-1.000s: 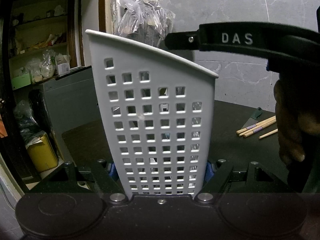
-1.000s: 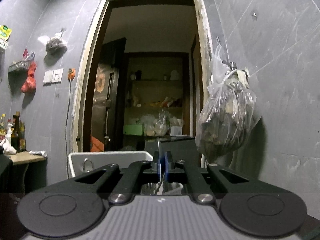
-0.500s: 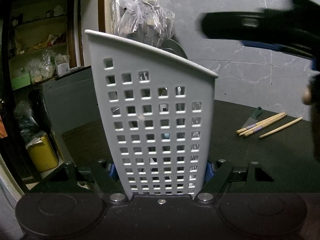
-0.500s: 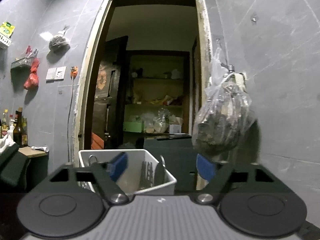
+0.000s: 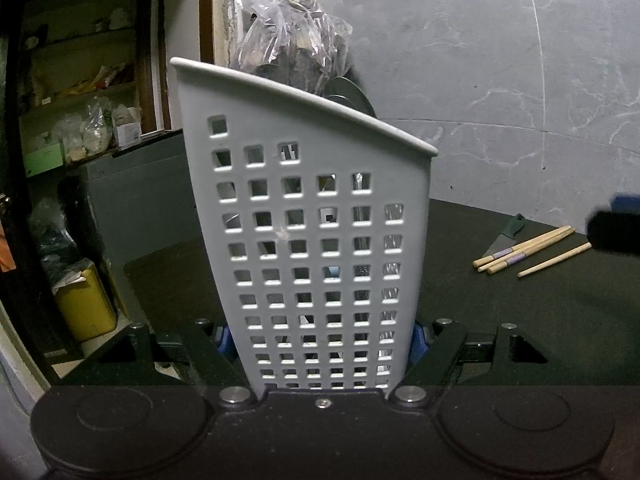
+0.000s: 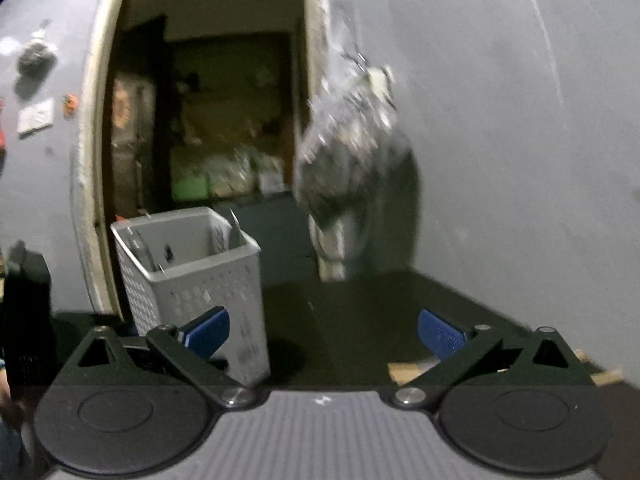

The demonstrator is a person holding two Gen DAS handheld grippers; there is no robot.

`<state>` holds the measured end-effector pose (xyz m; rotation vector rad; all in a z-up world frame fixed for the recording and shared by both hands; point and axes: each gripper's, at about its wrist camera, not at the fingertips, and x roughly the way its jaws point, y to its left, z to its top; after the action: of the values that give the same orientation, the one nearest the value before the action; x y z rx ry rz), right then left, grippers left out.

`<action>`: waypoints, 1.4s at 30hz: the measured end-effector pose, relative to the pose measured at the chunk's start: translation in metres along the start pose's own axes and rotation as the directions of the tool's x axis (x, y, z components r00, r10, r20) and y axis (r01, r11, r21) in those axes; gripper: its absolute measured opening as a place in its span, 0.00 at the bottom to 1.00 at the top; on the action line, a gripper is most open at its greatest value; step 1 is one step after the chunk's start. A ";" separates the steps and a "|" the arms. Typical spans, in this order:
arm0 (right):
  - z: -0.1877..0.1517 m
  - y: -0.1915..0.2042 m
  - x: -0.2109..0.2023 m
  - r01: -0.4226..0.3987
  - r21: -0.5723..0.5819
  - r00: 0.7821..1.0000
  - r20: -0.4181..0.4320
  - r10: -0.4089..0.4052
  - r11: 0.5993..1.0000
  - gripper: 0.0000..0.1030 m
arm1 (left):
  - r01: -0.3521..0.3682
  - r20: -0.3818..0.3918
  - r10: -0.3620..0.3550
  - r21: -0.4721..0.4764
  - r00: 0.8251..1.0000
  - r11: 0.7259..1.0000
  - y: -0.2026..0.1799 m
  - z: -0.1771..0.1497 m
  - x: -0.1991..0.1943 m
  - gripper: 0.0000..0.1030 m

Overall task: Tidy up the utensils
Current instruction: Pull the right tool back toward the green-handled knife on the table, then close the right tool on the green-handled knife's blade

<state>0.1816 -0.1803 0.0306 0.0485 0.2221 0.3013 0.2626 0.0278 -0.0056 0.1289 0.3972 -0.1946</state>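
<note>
left gripper (image 5: 320,340) clamped on white utensil basket (image 5: 312,216), upright on the dark bench (image 5: 520,320) | right gripper (image 6: 322,334) jaws just opened wide, nothing between | chopsticks (image 5: 524,250) loose near bench's far right edge

Basket (image 5: 308,240) looking like smooth grey-white plastic, full of little square holes. Table top (image 5: 500,312) looking dark and matt. Chopsticks (image 5: 524,250) showing pale bare wood. Wall (image 5: 500,60) looking like grey stone tile, a bit shiny. Hanging bag (image 5: 288,40) looking like thin, crinkly, see-through plastic. Gripper pads (image 6: 440,334) showing blue, bumpy rubber. Spoon (image 5: 348,94) in basket shining like metal.
</note>
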 end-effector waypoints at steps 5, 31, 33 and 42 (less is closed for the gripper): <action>-0.016 -0.012 -0.011 0.046 0.068 0.998 -0.055 -0.042 0.997 1.00 | -0.001 -0.004 0.001 0.001 1.000 1.000 0.000 0.002 0.000 0.74; -0.012 -0.087 0.044 0.248 0.084 0.939 -0.264 -0.219 0.965 1.00 | 0.019 0.021 -0.018 -0.006 1.000 1.000 0.005 -0.009 0.000 0.74; -0.006 -0.104 0.057 0.245 0.116 0.942 -0.265 -0.207 0.963 1.00 | 0.021 0.019 -0.021 -0.008 1.000 1.000 0.006 -0.009 0.001 0.74; 0.008 -0.144 0.121 0.188 0.206 0.943 -0.310 -0.118 0.960 1.00 | 0.012 0.014 -0.012 -0.017 1.000 1.000 0.006 -0.009 0.004 0.73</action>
<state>0.3380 -0.2811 0.0014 0.2185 0.5566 0.1228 0.2640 0.0345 -0.0149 0.1086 0.3854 -0.2038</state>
